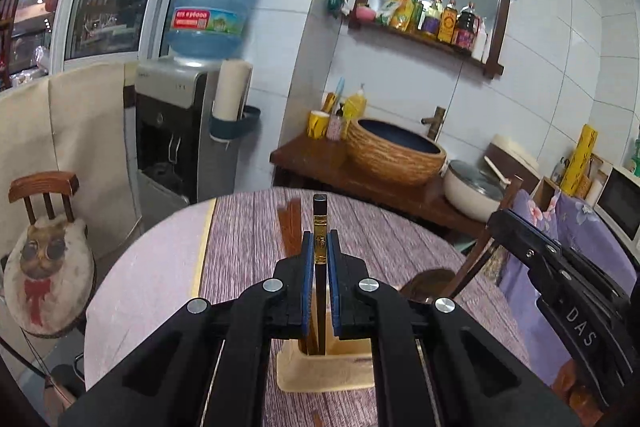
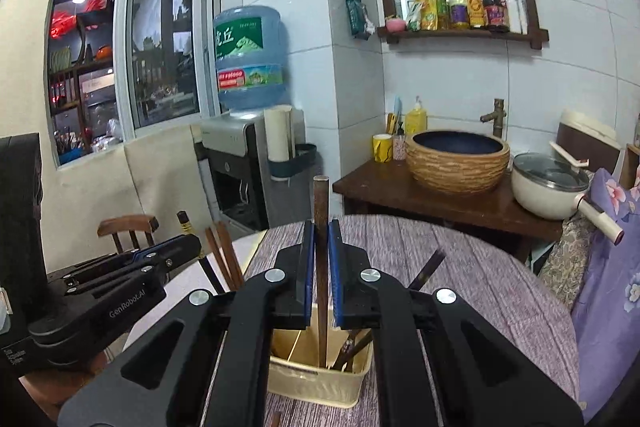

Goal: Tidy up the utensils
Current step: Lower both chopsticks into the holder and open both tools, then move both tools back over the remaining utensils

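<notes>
tabletop (image 1: 248, 227): chopstick (image 1: 320, 227) between tongs (image 1: 320, 247)

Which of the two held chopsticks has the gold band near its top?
The black chopstick in the left tool. The right tool holds a plain brown chopstick with no band.

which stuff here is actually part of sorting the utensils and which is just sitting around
Part of the job:
- left gripper shut on a black chopstick
- right gripper shut on a brown chopstick
- cream utensil holder
- loose chopsticks

Just lying about:
- water dispenser
- basin
- white pot
- bottle shelf
</notes>
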Demonstrator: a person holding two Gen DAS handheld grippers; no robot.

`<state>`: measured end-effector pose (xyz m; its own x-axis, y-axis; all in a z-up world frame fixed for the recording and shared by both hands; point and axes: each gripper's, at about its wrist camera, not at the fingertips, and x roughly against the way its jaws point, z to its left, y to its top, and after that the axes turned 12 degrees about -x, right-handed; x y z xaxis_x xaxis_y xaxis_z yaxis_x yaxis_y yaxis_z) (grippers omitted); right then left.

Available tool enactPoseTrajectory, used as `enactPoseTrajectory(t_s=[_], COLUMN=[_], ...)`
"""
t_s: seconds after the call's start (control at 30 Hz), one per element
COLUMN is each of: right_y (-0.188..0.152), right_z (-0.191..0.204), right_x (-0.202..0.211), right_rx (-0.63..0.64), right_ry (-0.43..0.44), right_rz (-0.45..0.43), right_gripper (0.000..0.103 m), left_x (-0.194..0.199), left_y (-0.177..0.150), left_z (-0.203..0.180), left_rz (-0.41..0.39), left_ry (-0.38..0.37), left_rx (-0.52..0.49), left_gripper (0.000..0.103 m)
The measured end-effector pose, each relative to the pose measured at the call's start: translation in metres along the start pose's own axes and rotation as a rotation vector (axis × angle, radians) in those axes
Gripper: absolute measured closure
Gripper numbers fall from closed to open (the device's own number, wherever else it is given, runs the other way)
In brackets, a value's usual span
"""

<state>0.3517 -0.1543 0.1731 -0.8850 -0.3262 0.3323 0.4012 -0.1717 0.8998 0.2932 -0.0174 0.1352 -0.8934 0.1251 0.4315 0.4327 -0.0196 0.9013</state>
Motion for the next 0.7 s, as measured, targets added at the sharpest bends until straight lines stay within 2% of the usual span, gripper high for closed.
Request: enactPoseTrajectory(t_s=[0.13, 0.23, 0.37, 0.4, 0.43, 0.47, 0.5, 0.53, 0.63, 0.7], right_y=[-0.015, -0.019, -0.021, -0.021, -0.022, -0.022, -0.023, -0.024, -0.034, -0.043], right_z=[-0.007, -0.008, -0.008, -0.008, -0.008, -0.008, -0.008, -0.008, -0.007, -0.006], right_x=[-0.006, -0.005, 0.001, 0.004, 0.008, 0.012, 0.017, 0.022, 0.045, 0.059], right_rx=[-0.011, -0.009, -0.001, 0.004, 0.011, 0.015, 0.018, 0.018, 0.046, 0.061], right_ry=[-0.005, -0.009, -0.006, -0.005, -0.004, -0.004, -0.003, -0.001, -0.004, -0.004], right_rz=[0.031, 0.017, 0.004, -0.007, -0.023, -0.034, -0.047, -0.058, -0.091, -0.094], right_gripper=[0.095, 0.095, 0.095, 0.091, 0.086, 0.067, 0.049, 0.048, 0.046, 0.041], left_x=[-0.009, -0.01, -0.008, -0.004, -0.001, 0.004, 0.01, 0.018, 0.038, 0.048], left_y=[-0.016, -0.02, -0.021, -0.021, -0.022, -0.022, -0.024, -0.026, -0.035, -0.045], left_z=[0.001, -0.001, 0.001, 0.0, -0.001, -0.001, -0.002, -0.002, -0.004, -0.003], left_rz=[0.039, 0.035, 0.04, 0.033, 0.026, 0.017, 0.004, -0.016, -0.051, -0.046], left_ry=[-0.011, 0.007, -0.028, -0.03, -0.035, -0.041, -0.043, -0.041, -0.023, -0.02], left_rx=[0.007, -0.01, 0.01, 0.006, 0.001, -0.004, -0.008, -0.012, -0.04, -0.04], left_gripper=[0.095, 0.095, 0.095, 0.095, 0.089, 0.074, 0.065, 0.052, 0.041, 0.025])
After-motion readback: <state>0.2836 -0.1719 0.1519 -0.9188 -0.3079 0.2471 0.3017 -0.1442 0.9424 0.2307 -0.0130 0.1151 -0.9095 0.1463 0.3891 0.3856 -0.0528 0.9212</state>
